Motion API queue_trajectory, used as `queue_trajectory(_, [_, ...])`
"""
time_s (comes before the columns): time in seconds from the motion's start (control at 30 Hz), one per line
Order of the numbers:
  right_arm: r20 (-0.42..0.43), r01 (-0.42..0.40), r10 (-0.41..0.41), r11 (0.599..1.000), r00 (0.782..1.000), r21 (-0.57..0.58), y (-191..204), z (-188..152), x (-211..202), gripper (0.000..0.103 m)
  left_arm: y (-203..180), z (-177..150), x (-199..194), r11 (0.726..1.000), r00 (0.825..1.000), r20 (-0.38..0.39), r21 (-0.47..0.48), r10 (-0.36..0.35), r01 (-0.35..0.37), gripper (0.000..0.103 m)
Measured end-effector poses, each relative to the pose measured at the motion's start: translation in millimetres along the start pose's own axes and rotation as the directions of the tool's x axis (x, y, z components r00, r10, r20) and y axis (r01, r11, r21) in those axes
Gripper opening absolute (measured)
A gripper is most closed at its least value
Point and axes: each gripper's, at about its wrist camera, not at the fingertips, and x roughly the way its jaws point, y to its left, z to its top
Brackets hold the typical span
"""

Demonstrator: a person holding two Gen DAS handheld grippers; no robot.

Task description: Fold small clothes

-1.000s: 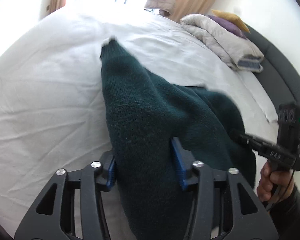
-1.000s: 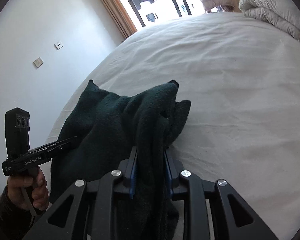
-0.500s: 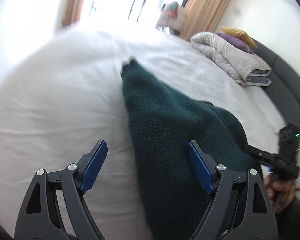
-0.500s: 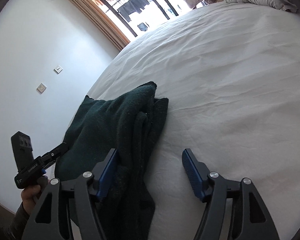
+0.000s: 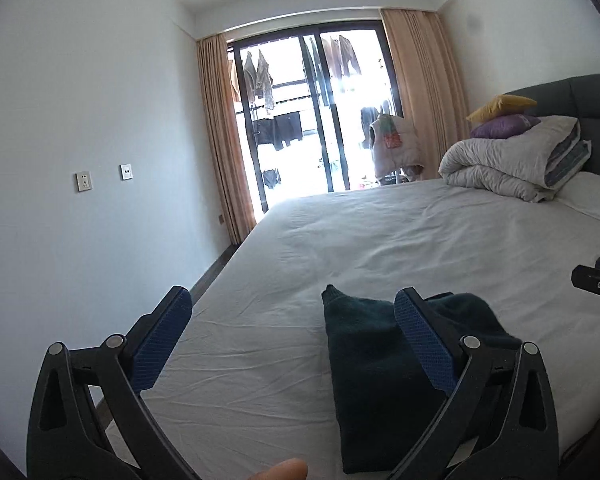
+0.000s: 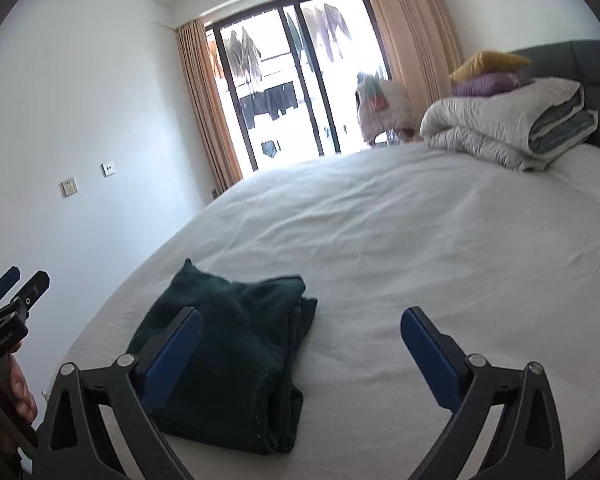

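- While both grippers hover above the bed (image 5: 380, 240), a dark green sweater (image 6: 236, 360) lies folded into a compact bundle on the white sheet, near the bed's edge at about 7 o'clock in the right wrist view.
- Left gripper (image 5: 288, 340): its blue-padded fingers (image 5: 160, 340) stand wide apart and hold nothing; the right-hand finger overlaps the sweater (image 5: 368, 380) in view, at about 5 o'clock.
- Right gripper (image 6: 300, 356): fingers (image 6: 428, 356) spread wide, empty; the sweater sits behind the left-hand finger.
- A folded grey duvet (image 6: 508, 128) with a purple cushion (image 5: 500, 126) and a yellow cushion (image 5: 500, 104) lies at 2 o'clock by the dark headboard (image 5: 596, 96).
- Clothes hang beyond the glass doors (image 5: 320, 120) at 12 o'clock.
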Motion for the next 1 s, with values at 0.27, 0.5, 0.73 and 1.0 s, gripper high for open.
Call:
queue_trajectory(0.27, [0.235,0.042,-0.012,0.991,0.972,-0.125,28.3,48.5,-83.4,0.103,23.2,40.7,-49.0,0.998,0.999,0.031,-0.054,0.044,-0.042,0.103])
queue_trajectory(0.5, [0.336,0.038,0.024,0.983,0.941,-0.178,51.9,84.0,-141.4,0.103,30.0,60.7,-77.8,0.994,0.994,-0.017,-0.014,0.11,-0.11,0.103])
queue_trajectory(0.73, [0.258,0.107,-0.041,0.964,0.965,-0.245,71.1,79.2,-142.1,0.103,26.1,45.9,-82.4,0.995,0.987,-0.157,-0.098,0.021,-0.037,0.103])
queue_trajectory(1.0, [0.011,0.092,-0.092,0.981,0.996,-0.169,59.3,32.2,-83.7,0.103,5.6,-6.0,-53.1,0.995,0.943,-0.328,-0.096,-0.047,0.016,0.103])
